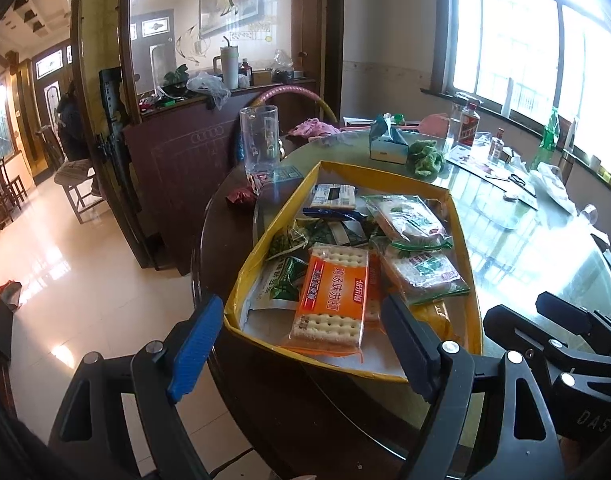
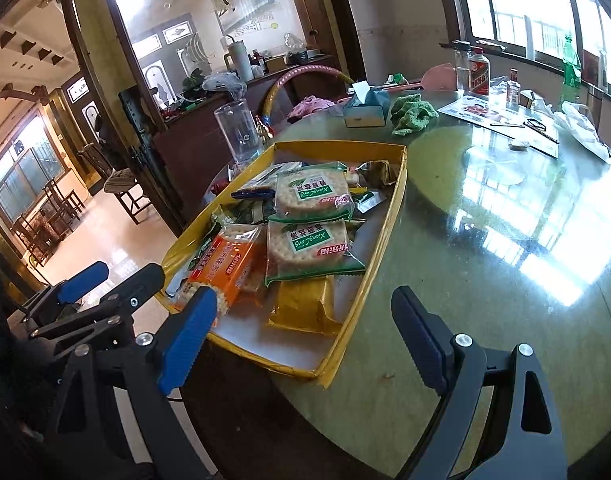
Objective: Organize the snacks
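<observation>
Sunlit from the big windows, the round glass-topped dining table (image 2: 485, 240) carries your work near its close edge. Your likely first pick is the orange plastic-wrapped pack of square soda crackers (image 1: 332, 294), lying flat in the near end of the shallow yellow cardboard tray (image 1: 463, 216). Expect it to be light, with slick film and brittle contents, so close gently across its short sides rather than pinching a corner or the loose sealed ends.

Beside it lie two green-trimmed clear packs of round crackers (image 2: 310, 216), equally fragile, one overlapping the other. A gold foil packet (image 2: 305, 308) lies just in front of them, and small dark and green sachets are heaped toward the tray's far end.

Your left gripper (image 1: 301, 344) hovers just before the tray's near rim, fingers spread wide and empty, the orange pack framed between them. Your right gripper (image 2: 305, 344) is likewise wide apart and holding nothing, over the tray's near corner with the gold packet ahead.

Beyond the tray stand a clear plastic tumbler (image 2: 239, 136), a teal tissue box (image 2: 365, 110) and a crumpled green cloth (image 2: 413, 114).
</observation>
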The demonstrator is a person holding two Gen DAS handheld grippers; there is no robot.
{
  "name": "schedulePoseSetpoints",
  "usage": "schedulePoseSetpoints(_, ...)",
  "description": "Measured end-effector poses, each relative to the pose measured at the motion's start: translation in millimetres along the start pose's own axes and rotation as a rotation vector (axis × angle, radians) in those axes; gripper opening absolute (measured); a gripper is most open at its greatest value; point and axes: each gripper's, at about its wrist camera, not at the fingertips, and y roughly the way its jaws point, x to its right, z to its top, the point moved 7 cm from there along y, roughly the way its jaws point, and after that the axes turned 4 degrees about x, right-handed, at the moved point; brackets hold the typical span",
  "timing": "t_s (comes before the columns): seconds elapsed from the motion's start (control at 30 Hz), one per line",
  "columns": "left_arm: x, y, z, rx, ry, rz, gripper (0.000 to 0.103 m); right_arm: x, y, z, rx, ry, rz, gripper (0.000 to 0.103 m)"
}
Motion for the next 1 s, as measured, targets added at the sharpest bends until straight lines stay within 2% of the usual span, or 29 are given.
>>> schedulePoseSetpoints(0.53,-9,7,-3,0.004,0.013,0.032,0.082,-6,7,-4,-0.009,-0.010,-0.011,0.089)
schedulePoseSetpoints(1.0,-14,13,-6,-0.005,0.007,0.026,0.082,-14,10,-3,-0.010,-0.037,-0.025,0.089)
